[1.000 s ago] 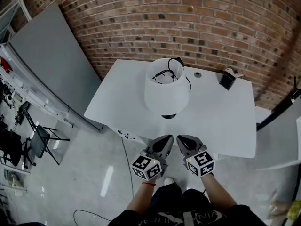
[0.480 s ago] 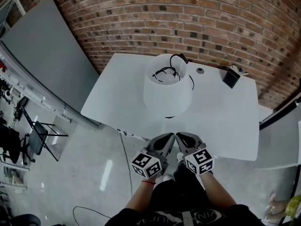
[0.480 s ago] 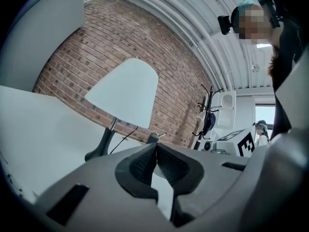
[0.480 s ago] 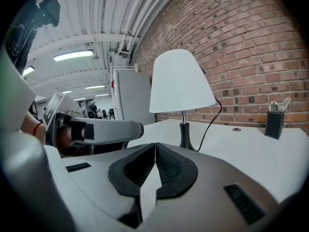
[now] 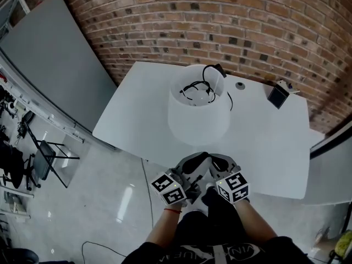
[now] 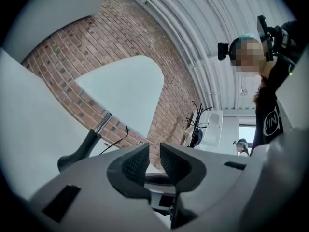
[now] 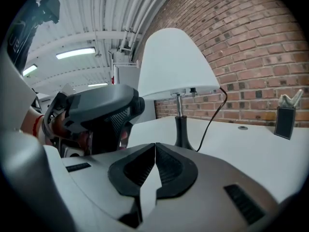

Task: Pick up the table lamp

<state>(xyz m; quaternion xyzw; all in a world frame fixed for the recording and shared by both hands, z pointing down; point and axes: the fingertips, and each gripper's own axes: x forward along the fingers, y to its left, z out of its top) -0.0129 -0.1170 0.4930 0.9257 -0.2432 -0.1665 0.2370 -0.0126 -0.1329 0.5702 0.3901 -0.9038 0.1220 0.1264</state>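
Revealing the table lamp stem [image 7: 181,124], shade-hidden overhead: clenched right hand-held gripper [image 7: 155,149]; left hand-held gripper [image 6: 154,151] ajar.

Red brick wall [image 5: 264,32] behind a white counter [image 5: 137,120], grey floor [image 5: 99,202], grey panel [image 5: 55,54] and folding chair [image 5: 47,161] at left, tube lights [image 7: 75,53] overhead.

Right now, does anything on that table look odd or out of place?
Only the black cord: it runs up the shade of the table lamp and looks bundled into the open top. Nothing else.
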